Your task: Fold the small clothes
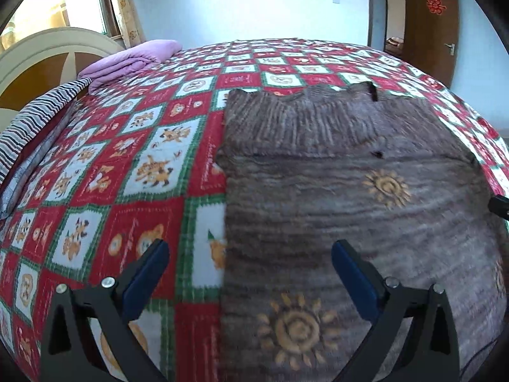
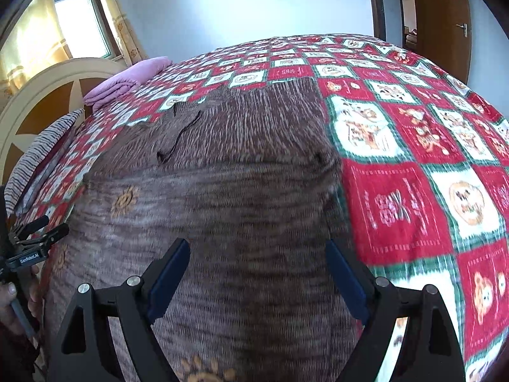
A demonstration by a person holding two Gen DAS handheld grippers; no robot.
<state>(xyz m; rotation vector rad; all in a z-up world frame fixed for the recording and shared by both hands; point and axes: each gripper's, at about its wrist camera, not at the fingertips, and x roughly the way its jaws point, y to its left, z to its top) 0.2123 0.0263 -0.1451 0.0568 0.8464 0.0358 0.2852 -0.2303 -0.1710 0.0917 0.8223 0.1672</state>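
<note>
A brown-grey knitted garment point(image 1: 334, 197) with orange sun motifs and a ribbed far end lies flat on the patterned bedspread point(image 1: 133, 165). My left gripper point(image 1: 249, 254) is open and empty, just above the garment's left edge, one finger over the bedspread, the other over the knit. In the right wrist view the same garment point(image 2: 229, 197) fills the middle. My right gripper point(image 2: 257, 254) is open and empty above the garment's right part. The left gripper point(image 2: 35, 232) shows at the left edge of the right wrist view.
The red, white and green bedspread point(image 2: 413, 175) covers a wide bed. A folded purple blanket point(image 1: 133, 60) and a striped cloth point(image 1: 38, 117) lie by the headboard point(image 1: 41, 54) at the far left. A wooden door point(image 1: 429, 19) stands at the far right.
</note>
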